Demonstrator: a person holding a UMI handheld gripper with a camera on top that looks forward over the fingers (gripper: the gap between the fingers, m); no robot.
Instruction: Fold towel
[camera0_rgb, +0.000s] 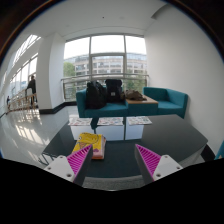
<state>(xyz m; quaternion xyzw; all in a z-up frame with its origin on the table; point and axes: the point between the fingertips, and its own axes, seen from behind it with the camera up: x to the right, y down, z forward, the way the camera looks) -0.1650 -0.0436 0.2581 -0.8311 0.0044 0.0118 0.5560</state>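
A yellow towel (91, 144) lies folded on the dark glass table (125, 135), by the left finger's tip. Part of it shows pink-orange near that finger. My gripper (113, 160) is held above the table's near side, with its two pink-padded fingers (78, 158) spread wide apart. Nothing is between them except the bare tabletop. The towel is just ahead of and beside the left finger, not gripped.
A teal sofa (140, 102) with dark bags (105, 93) stands beyond the table before large windows. A patterned rug (115, 121) lies between sofa and table. A person (31, 90) stands far off on the shiny floor, left of the sofa.
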